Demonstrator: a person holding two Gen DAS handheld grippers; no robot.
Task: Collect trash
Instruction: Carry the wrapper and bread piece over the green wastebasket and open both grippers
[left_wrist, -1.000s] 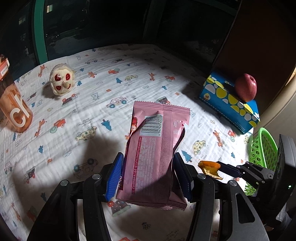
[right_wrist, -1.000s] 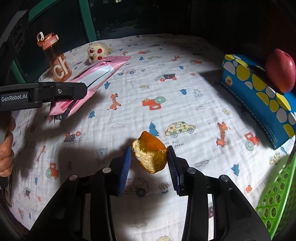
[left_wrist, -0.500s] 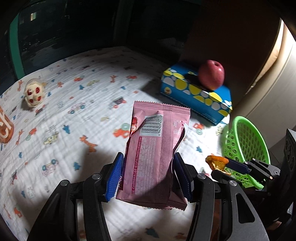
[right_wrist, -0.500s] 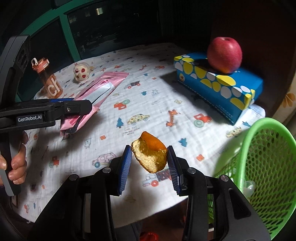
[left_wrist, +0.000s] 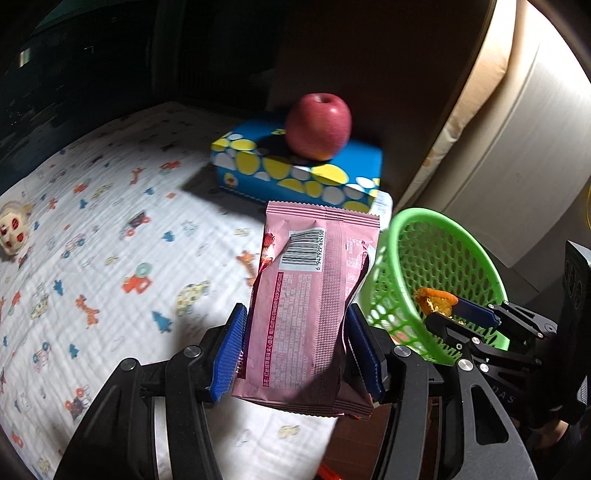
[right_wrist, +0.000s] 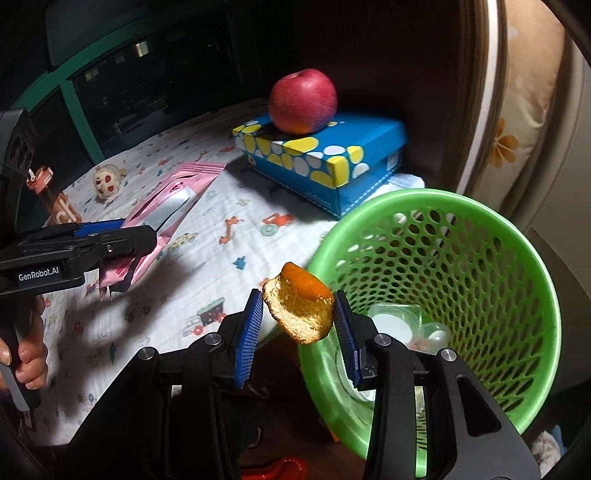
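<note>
My left gripper is shut on a pink snack wrapper, held upright above the table's right edge; the wrapper also shows in the right wrist view. My right gripper is shut on a piece of orange peel, held just over the near rim of a green mesh basket. In the left wrist view the peel and the right gripper sit in front of the basket. The basket holds some pale plastic trash.
A blue spotted box with a red apple on top stands at the table's far right. A small doll head and an orange bottle stand at the far left. The table has a patterned white cloth.
Both grippers have swung right, from over the cloth to the table's right edge. The peel is now at the basket's rim. Both keep their hold.
</note>
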